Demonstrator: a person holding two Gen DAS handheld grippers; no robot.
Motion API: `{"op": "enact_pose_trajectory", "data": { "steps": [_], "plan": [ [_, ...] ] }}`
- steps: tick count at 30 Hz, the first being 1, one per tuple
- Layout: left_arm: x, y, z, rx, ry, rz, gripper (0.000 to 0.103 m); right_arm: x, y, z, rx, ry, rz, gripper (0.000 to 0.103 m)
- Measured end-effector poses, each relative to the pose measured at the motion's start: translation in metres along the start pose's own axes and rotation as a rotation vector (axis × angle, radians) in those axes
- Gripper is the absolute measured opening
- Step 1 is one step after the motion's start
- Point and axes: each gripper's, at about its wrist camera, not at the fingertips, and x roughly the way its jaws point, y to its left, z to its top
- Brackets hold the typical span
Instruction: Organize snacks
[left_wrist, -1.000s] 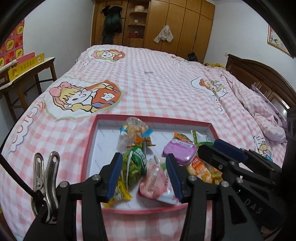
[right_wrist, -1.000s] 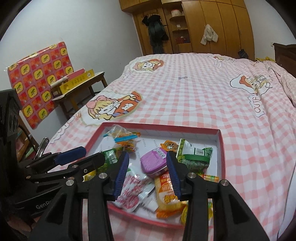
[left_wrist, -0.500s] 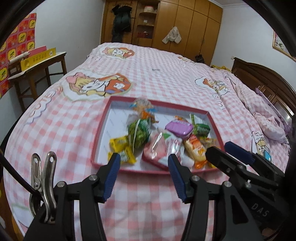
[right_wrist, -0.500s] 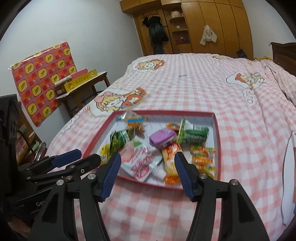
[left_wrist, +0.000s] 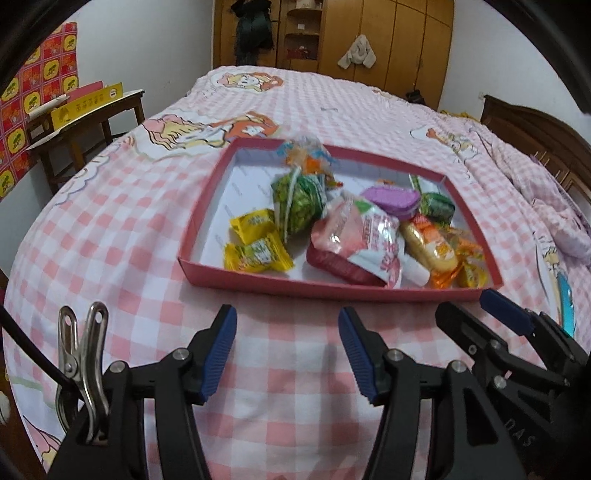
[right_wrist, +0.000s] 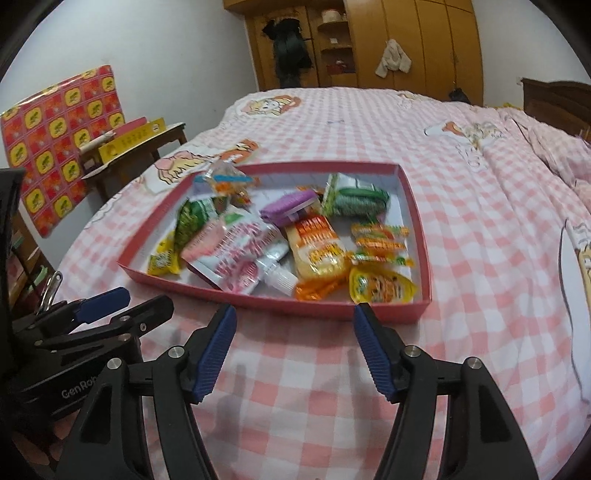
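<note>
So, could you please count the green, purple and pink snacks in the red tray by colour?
Green: 2 (green pea packet, green-and-white packet)
Purple: 1 (purple container)
Pink: 1 (pink spouted pouch)
Total: 4

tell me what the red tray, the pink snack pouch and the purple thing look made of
Red tray: likely cardboard, matte, with thin folded walls and a white paper-like floor.
Pink snack pouch: glossy plastic film; it crinkles and catches glare.
Purple thing: seemingly rigid plastic, smooth, holding a flat case shape; too blurred to be sure.
</note>
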Motion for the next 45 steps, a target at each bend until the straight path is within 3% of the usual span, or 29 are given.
{"op": "enact_pose_trajectory", "data": {
  "steps": [10, 45],
  "plan": [
    [0.02, -0.009, -0.014, 0.04, 0.038, 0.014, 0.064, 0.022, -0.013, -0.016, 0.055, 0.067, -0.013, 0.067],
    [0.023, -0.008, -0.021, 0.039, 0.003, 0.021, 0.064, 0.024, -0.011, -0.022, 0.052, 0.046, -0.019, 0.067]
  ]
}}
